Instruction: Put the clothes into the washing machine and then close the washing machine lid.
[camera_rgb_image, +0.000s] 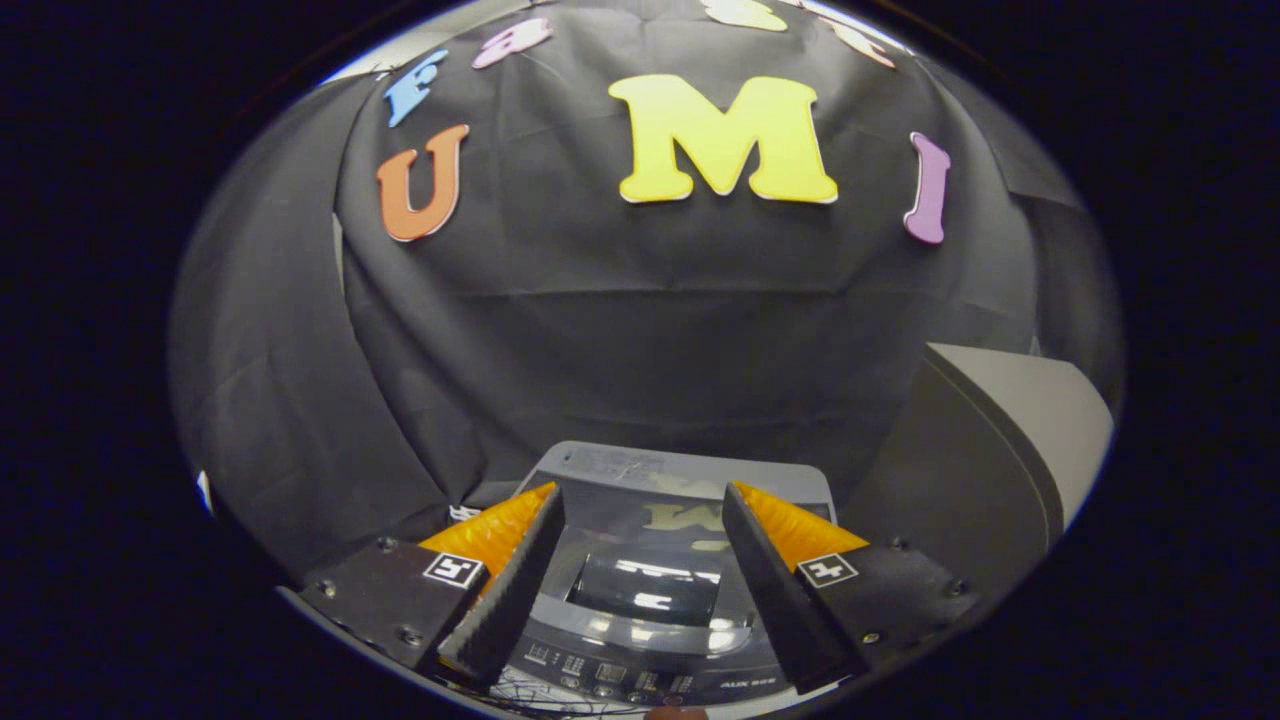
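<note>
Tongs (642, 500) in your hand stand released, the jaws spread wide with nothing between them but the view down to the machine. Each finger is a black wedge with a ribbed, rubbery inner pad (512, 590) and an orange faceted back (497, 527), and each sits on a flat black plate fastened with small screws and carrying a small square black-and-white marker (455, 570).

Between and just beyond your fingers lies the grey top-loading washing machine (640, 600), seen from above. Its lid (650, 520) is a flat, glossy dark panel with rounded corners, lying down closed over the tub, smooth enough to mirror shapes from the wall behind. A darker, rounded rectangular window (648, 588) is set in the lid, catching bright streaks of light. Nearest to you, below the fingertips, runs the curved control panel (640, 680) with a row of small buttons, too small for you to tell apart. You can see no clothes from here.

Beyond the machine hangs the booth's wall of matte black cloth (620, 340), creased and draped in soft folds. To the right of the machine stands a smooth grey slanted panel (1030, 420) with a straight edge.
</note>
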